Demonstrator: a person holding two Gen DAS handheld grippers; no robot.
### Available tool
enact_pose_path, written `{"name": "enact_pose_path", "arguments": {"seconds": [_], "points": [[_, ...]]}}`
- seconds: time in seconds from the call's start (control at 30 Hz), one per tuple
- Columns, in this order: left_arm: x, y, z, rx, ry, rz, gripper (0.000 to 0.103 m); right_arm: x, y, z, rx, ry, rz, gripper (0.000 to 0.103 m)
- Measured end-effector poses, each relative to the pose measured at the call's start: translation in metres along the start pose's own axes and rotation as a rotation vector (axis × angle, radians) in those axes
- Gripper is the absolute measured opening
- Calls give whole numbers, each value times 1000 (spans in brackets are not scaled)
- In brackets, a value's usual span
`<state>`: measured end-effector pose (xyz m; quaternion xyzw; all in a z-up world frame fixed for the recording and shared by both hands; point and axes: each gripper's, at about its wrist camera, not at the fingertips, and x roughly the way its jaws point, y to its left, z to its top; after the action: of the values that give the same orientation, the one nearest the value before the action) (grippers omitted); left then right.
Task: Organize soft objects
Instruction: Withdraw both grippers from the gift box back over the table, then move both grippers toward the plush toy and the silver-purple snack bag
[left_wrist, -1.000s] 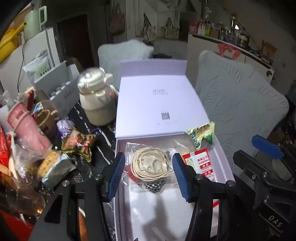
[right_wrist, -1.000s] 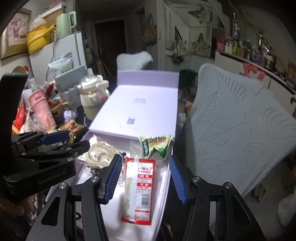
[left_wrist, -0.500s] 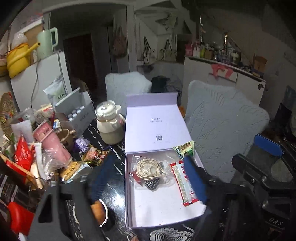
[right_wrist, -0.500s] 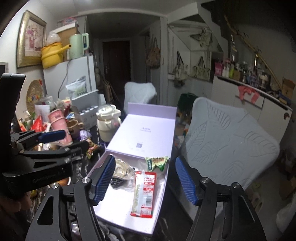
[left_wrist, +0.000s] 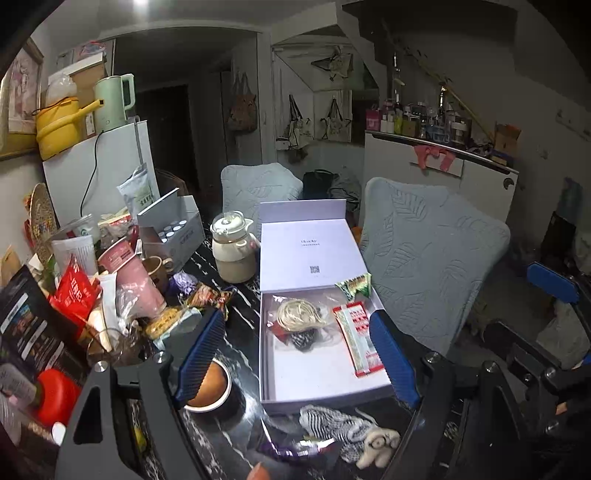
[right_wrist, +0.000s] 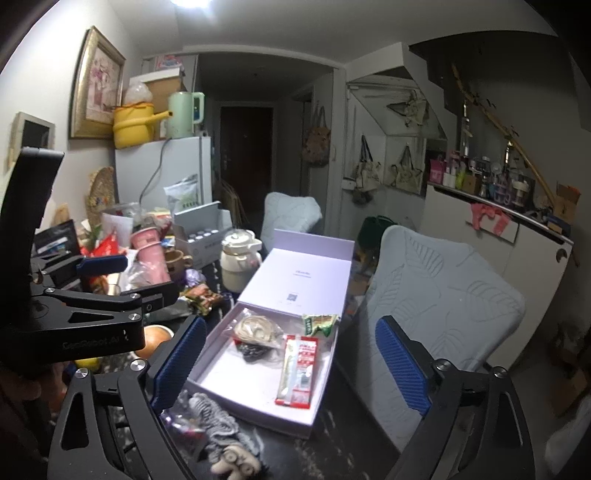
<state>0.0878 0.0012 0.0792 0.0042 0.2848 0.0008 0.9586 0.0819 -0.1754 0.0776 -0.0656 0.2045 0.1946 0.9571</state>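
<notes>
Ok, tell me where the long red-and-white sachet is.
The long red-and-white sachet lies inside the open lilac box, along its right wall, beside the bagged cord coil.

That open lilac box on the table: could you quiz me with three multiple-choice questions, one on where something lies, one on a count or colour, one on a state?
1. Where is the striped knitted toy?
A. inside the box
B. on the table in front of the box
C. on the chair

2. What colour are the grippers' finger pads?
A. blue
B. red
C. yellow

3. How is the lilac box?
A. shut
B. open, lid folded back
C. lying upside down

Answers: 1 B, the toy lies outside the near wall of the box. 2 A, the ribbed pads are blue in both views. 3 B, the lid lies back and a red sachet shows inside.
</notes>
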Motion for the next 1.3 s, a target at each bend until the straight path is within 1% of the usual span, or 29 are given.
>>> {"name": "enact_pose_path", "arguments": {"seconds": [0.07, 0.27, 0.4, 0.5, 0.7, 0.83, 1.07, 1.3], "points": [[-11, 1, -7, -2, -12, -13, 81, -11, 3, -4, 4, -7, 10, 96], [-44, 5, -25, -22, -57, -18, 81, -34, 14, -18, 0, -14, 33, 97], [-63, 5, -39, -11, -72, 8, 81, -46, 21, -28, -1, -15, 51, 97], [-71, 4, -50, -4, -68, 12, 81, -52, 26, -37, 1, -6, 68, 97], [-81, 2, -74, -12, -45, -2, 81, -57, 33, -58, 12, 23, 96, 97], [-81, 3, -92, -23, -13, -8, 81, -58, 35, -75, 24, 53, 116, 97], [-70, 10, -121, -56, 55, -24, 81, -50, 37, -103, 46, 114, 143, 97], [-53, 16, -144, -74, 122, -43, 81, -36, 37, -127, 65, 177, 143, 97]]}}
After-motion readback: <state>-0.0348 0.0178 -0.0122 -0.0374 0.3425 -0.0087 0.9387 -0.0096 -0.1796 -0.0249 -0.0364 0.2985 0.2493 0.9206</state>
